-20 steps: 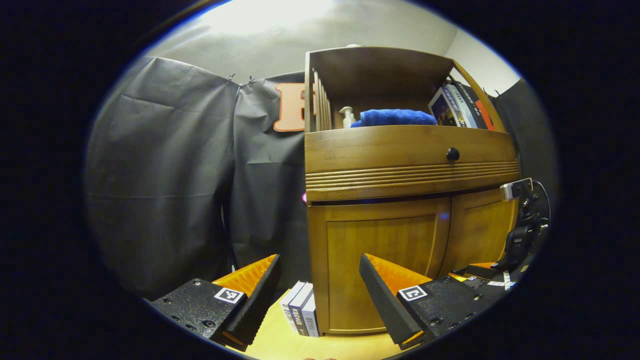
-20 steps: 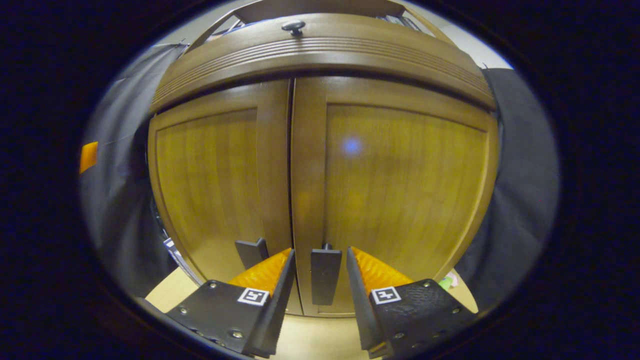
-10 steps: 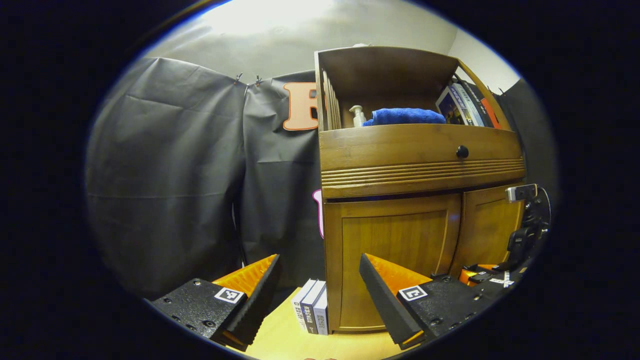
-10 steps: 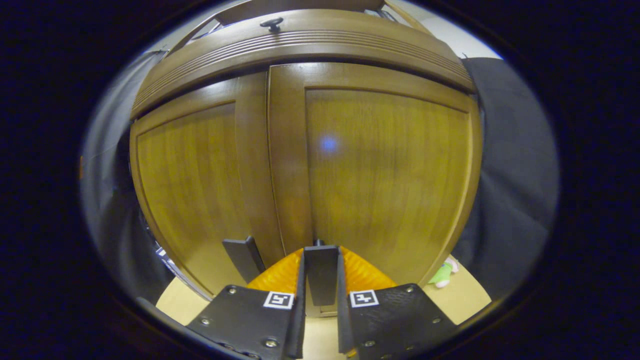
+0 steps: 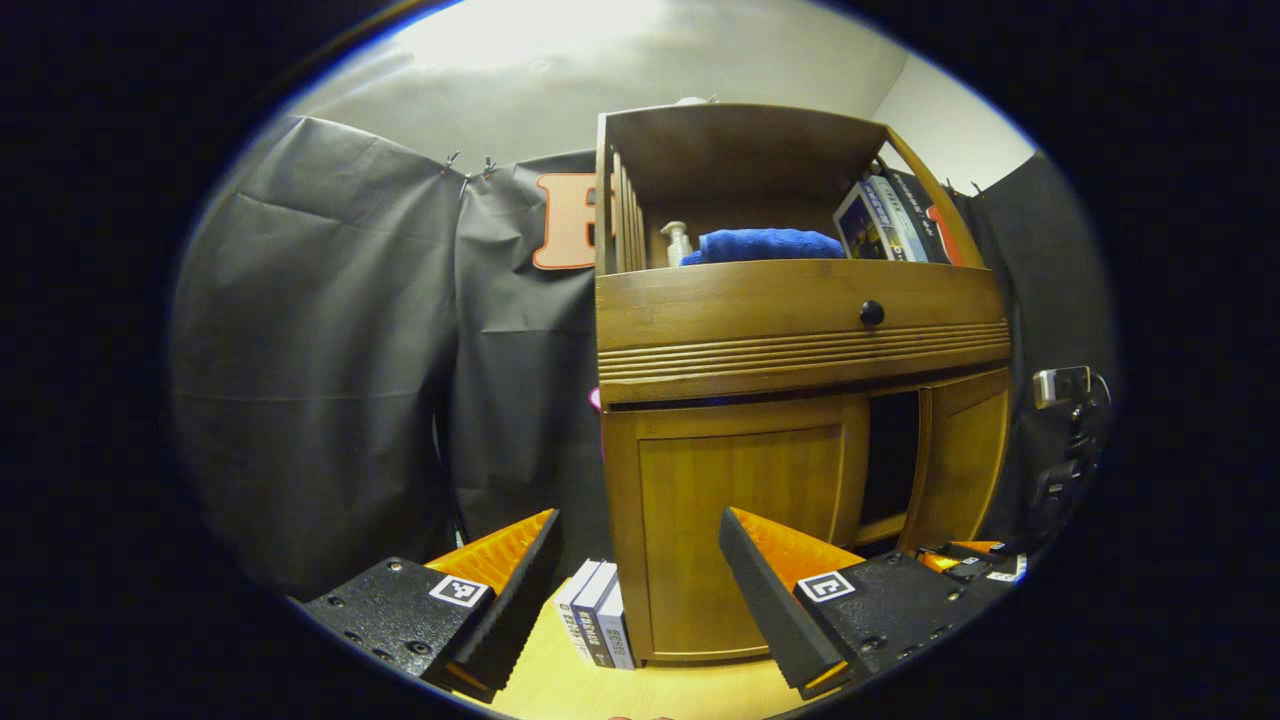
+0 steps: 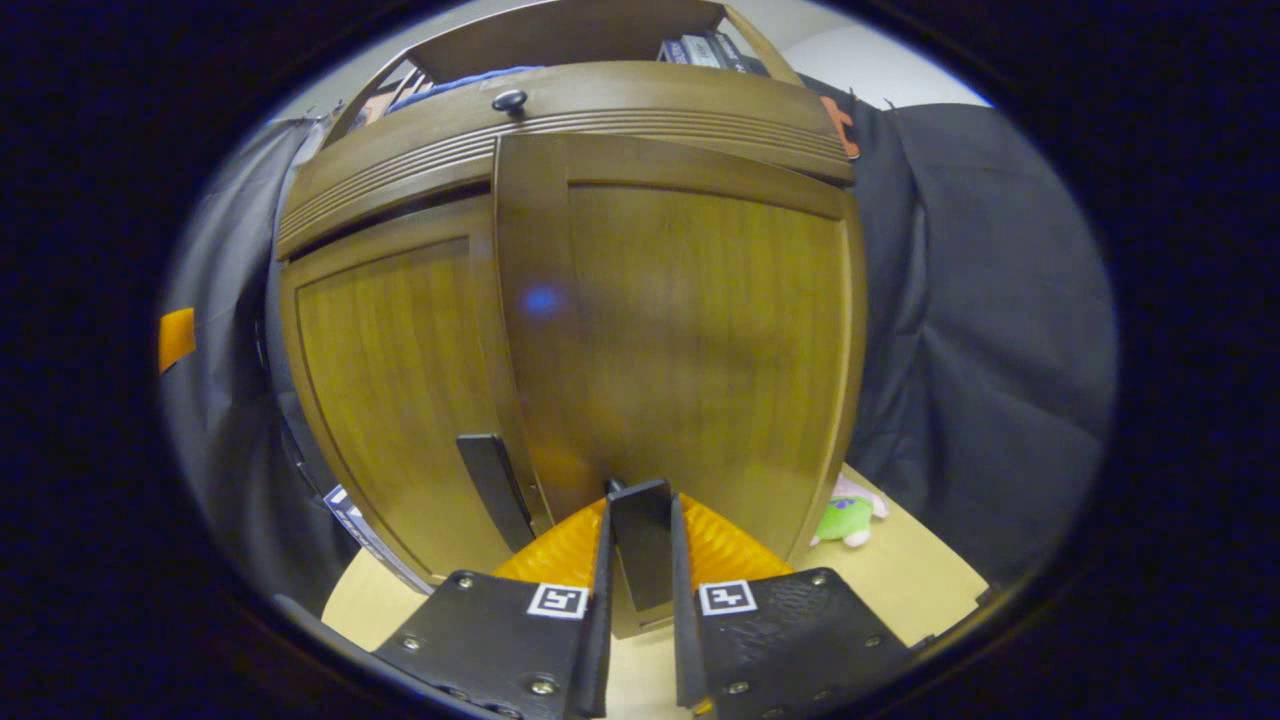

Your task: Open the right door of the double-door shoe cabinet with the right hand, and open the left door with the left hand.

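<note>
A brown wooden shoe cabinet [image 5: 800, 330] stands on a pale floor. Its right door [image 6: 690, 340] is swung partly outward, and in the left gripper view this right door [image 5: 955, 455] leaves a dark gap beside it. My right gripper [image 6: 640, 560] is shut on the right door's dark handle [image 6: 640, 535]. The left door [image 5: 735, 510] is closed; its dark handle [image 6: 490, 480] hangs free in the right gripper view. My left gripper [image 5: 635, 560] is open, some way in front of the cabinet's left corner, holding nothing. The right gripper [image 5: 975, 565] also shows low at the right.
A drawer with a dark knob [image 5: 872, 313] sits above the doors. The open shelf holds a blue towel [image 5: 765, 245], a pump bottle [image 5: 677, 243] and books [image 5: 880, 220]. More books [image 5: 598, 625] stand on the floor by the cabinet's left side. A soft toy [image 6: 848, 512] lies right.
My right gripper has closed on the right door's handle and pulled that door partly open. The left gripper stays open and has swayed slightly sideways.
</note>
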### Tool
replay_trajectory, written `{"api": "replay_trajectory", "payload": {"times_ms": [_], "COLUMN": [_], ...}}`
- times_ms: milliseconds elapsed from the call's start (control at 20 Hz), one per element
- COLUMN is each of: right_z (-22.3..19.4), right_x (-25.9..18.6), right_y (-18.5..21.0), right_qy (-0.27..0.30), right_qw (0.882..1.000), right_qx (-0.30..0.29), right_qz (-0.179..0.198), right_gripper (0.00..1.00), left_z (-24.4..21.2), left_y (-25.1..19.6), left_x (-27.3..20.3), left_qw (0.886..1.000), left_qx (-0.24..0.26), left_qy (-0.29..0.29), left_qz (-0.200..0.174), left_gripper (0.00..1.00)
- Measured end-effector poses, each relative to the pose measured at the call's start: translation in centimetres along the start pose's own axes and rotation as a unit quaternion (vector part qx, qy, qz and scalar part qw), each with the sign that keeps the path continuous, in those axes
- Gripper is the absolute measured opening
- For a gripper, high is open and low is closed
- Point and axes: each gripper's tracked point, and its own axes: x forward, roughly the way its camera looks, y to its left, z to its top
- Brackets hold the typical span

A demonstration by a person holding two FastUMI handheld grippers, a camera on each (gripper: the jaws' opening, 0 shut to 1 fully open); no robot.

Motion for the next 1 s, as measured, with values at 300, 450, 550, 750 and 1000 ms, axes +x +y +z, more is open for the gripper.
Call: {"api": "replay_trajectory", "payload": {"times_ms": [300,450,550,750,1000], "right_z": [-0.7,-0.7,-0.7,-0.5,0.0], "right_x": [-4.3,-6.1,-7.0,-8.4,-9.6], "right_y": [-4.6,-7.3,-8.9,-12.0,-15.3], "right_qy": [0.005,0.003,0.003,-0.004,-0.010], "right_qw": [0.999,0.998,0.998,0.996,0.993], "right_qx": [0.014,0.018,0.021,0.019,0.025], "right_qz": [-0.031,-0.054,-0.061,-0.087,-0.116], "right_gripper": [0.26,0.26,0.26,0.26,0.26], "left_z": [-0.8,-1.1,-1.3,-1.6,-1.9], "left_y": [-5.0,-7.9,-9.8,-12.9,-15.1], "left_x": [-0.5,-0.8,-1.0,-1.5,-1.3], "left_qw": [0.998,0.995,0.992,0.988,0.984], "left_qx": [-0.010,-0.022,-0.026,-0.029,-0.036], "left_qy": [0.012,0.016,0.019,0.022,0.026], "left_qz": [-0.063,-0.097,-0.118,-0.152,-0.175], "left_gripper": [0.98,0.98,0.98,0.97,0.97]}}
